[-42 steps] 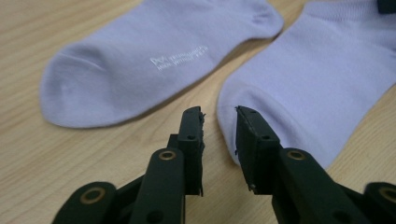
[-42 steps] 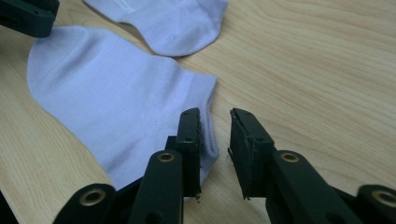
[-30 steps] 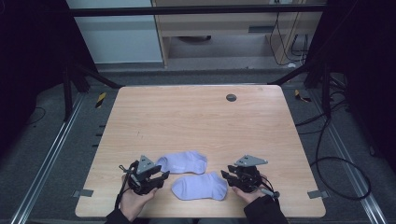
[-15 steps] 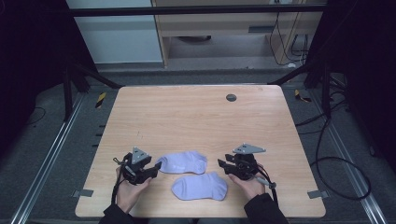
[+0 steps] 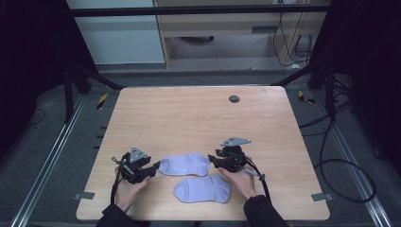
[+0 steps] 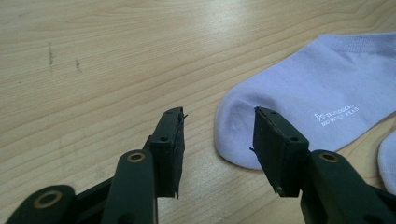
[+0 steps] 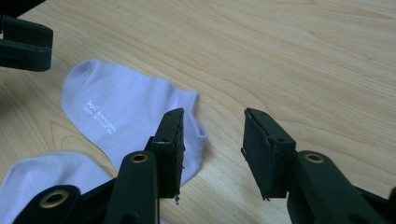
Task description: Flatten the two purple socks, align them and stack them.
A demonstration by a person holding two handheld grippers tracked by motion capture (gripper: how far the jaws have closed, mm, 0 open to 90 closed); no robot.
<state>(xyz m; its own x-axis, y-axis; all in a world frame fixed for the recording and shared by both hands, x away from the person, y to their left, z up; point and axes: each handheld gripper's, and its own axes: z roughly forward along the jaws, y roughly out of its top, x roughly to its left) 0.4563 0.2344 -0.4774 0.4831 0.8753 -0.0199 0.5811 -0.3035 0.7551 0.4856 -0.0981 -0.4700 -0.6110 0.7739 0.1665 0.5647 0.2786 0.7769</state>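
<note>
Both claws gape empty at the far sock's [image 5: 185, 164] ends.

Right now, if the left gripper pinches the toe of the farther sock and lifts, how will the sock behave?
The farther sock lies flat and limp on the table, so it will probably droop and trail from the left gripper. It looks thin and light. Its knit should grip the pads rather than slip.
</note>
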